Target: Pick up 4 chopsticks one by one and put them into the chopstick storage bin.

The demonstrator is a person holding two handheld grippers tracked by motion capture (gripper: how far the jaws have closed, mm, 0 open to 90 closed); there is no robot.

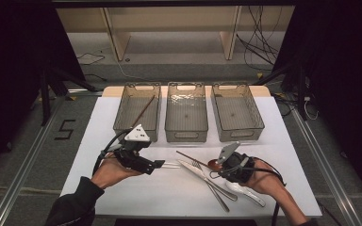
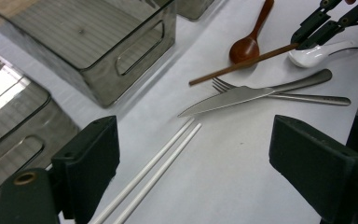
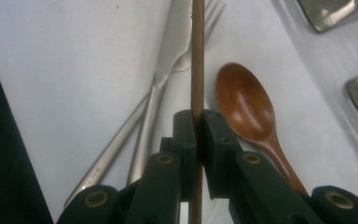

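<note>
My left gripper (image 1: pixel 162 164) (image 2: pixel 193 135) is open, its jaws wide apart above a pair of white chopsticks (image 2: pixel 158 158) (image 1: pixel 174 165) that lie on the white table (image 1: pixel 122 183); the pads are clear of them. My right gripper (image 1: pixel 217 166) (image 3: pixel 197 116) (image 2: pixel 303 42) is shut on a brown chopstick (image 3: pixel 197 56) (image 2: pixel 242 65) (image 1: pixel 191 157), which sticks out past its jaws. Beside it lies a wooden spoon (image 3: pixel 242 102) (image 2: pixel 247 46) (image 1: pixel 213 164). A steel knife (image 2: pixel 228 99) (image 3: pixel 177 42) (image 1: pixel 202 176) and fork (image 2: pixel 298 97) (image 1: pixel 217 193) lie crossed under the chopstick.
Three clear bins stand side by side at the back of the table: left (image 1: pixel 122 117), middle (image 1: pixel 186 134), right (image 1: pixel 259 120). The left bin holds another brown chopstick (image 1: pixel 143 110). A white ceramic spoon (image 1: pixel 247 192) (image 2: pixel 317 53) lies by my right hand.
</note>
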